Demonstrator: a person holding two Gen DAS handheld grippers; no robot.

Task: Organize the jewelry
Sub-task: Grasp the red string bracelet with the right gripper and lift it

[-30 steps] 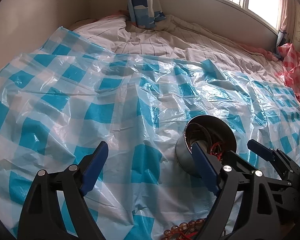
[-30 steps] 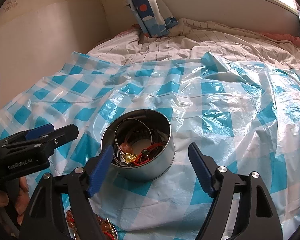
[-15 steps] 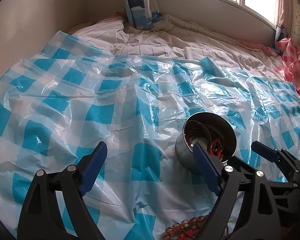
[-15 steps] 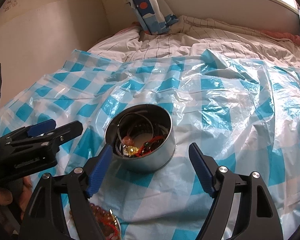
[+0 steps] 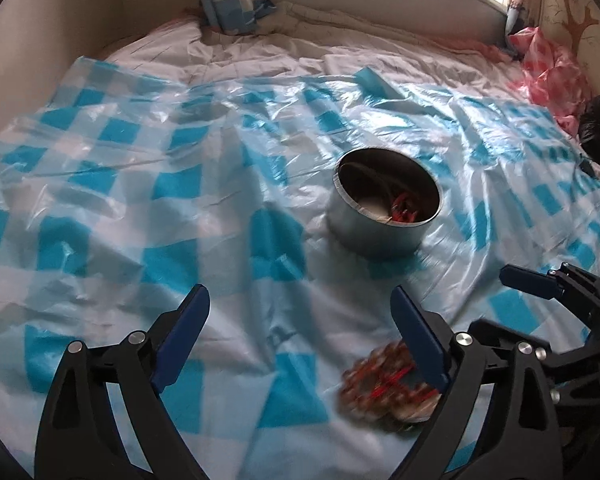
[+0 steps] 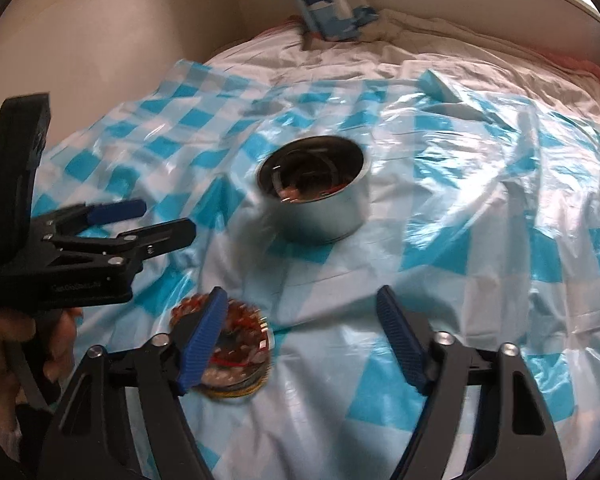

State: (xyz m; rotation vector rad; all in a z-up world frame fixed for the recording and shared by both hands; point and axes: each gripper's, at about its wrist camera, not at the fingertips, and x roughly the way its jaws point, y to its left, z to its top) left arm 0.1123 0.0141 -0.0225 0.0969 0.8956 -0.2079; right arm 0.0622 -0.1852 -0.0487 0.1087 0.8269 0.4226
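To gather the beaded bracelets (image 6: 228, 344), bring 1 set of tongs squarely over the pile and close gently so no strand slips. Left tongs (image 5: 296, 340) stand released, having just widened; right tongs (image 6: 300, 340) have just been narrowing, nothing between them. The blurred amber-and-red heap lies on the bed's checked plastic sheet (image 5: 120, 208), near the round tin (image 5: 384, 216) holding other pieces.

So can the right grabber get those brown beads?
Probably yes. The bead pile lies uncovered on the checked sheet, right at the open right gripper's left finger, with nothing blocking it.
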